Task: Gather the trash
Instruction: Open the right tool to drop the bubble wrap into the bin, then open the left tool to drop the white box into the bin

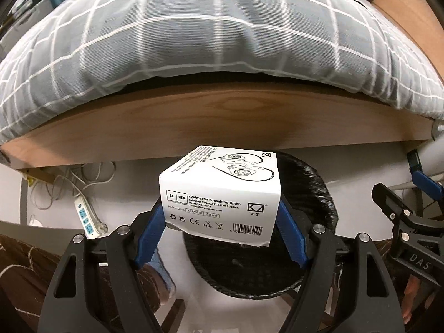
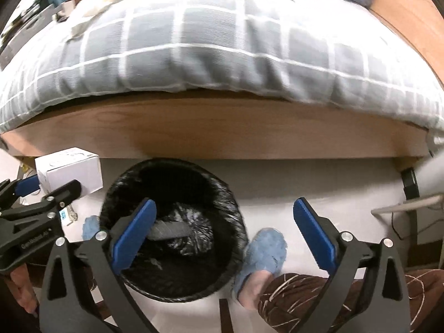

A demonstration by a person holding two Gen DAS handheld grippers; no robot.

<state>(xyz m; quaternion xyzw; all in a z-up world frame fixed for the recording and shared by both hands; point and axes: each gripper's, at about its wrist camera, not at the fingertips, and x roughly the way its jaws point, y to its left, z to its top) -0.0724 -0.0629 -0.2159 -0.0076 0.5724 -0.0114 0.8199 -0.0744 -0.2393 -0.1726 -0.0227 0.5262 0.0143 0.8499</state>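
Fingers (image 1: 151, 233) of the left gripper (image 1: 222, 230) are clamping the white printed cardboard earphone box (image 1: 222, 194) by its two side faces, holding it over the far rim of the round black-lined waste bin (image 1: 313, 194). Fingers (image 2: 136, 231) of the right gripper (image 2: 222, 233) are standing wide apart with nothing between them, hanging right of the box over the bin (image 2: 172, 230), so the left hand is the one placed for the drop.

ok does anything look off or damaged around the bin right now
Nothing looks spilled or broken. The white earphone box has a slightly bent bottom edge and is tilted in the left claw above the black-lined bin. The right claw is open and empty.
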